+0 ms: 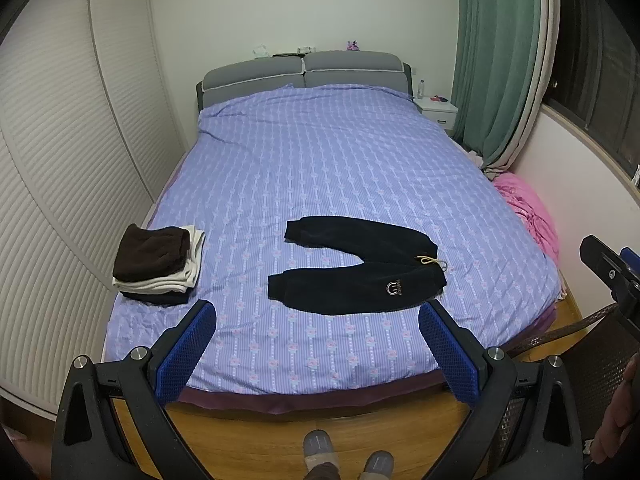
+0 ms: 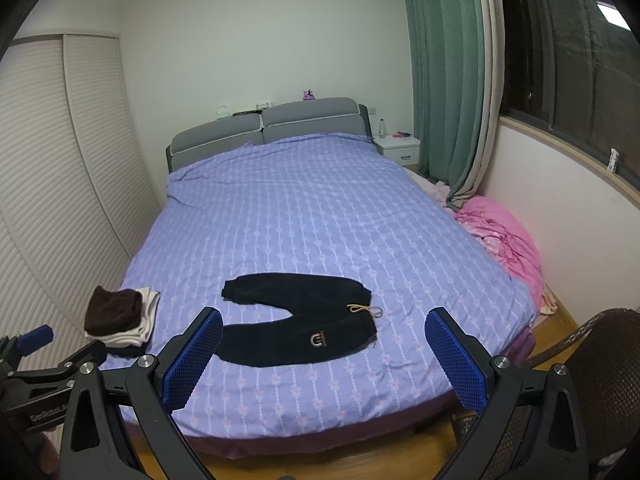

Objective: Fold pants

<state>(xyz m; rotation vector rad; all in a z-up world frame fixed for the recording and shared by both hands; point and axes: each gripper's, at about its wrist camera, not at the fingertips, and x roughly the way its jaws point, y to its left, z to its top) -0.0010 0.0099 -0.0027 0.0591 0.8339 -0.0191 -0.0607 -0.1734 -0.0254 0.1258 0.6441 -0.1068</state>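
A pair of small black pants [image 1: 360,272] [image 2: 304,320] lies flat on the purple bedspread [image 1: 320,160] [image 2: 320,208], legs spread apart and pointing left, waistband to the right with a tan drawstring [image 1: 432,262] [image 2: 366,310] and a light logo. My left gripper [image 1: 318,312] is open, held above the foot of the bed, short of the pants, with nothing between its blue pads. In the right wrist view my right gripper [image 2: 324,316] is also open and empty, raised before the bed. The left finger [image 2: 192,364] of the right gripper covers the near leg's cuff.
A stack of folded clothes [image 1: 158,264] [image 2: 120,318], brown on top of white, sits at the bed's near left. A pink quilt [image 1: 528,204] [image 2: 504,240] is heaped at the right edge. A wicker chair [image 1: 600,360] [image 2: 600,360] stands right. Slippered feet [image 1: 344,456] rest on the wooden floor.
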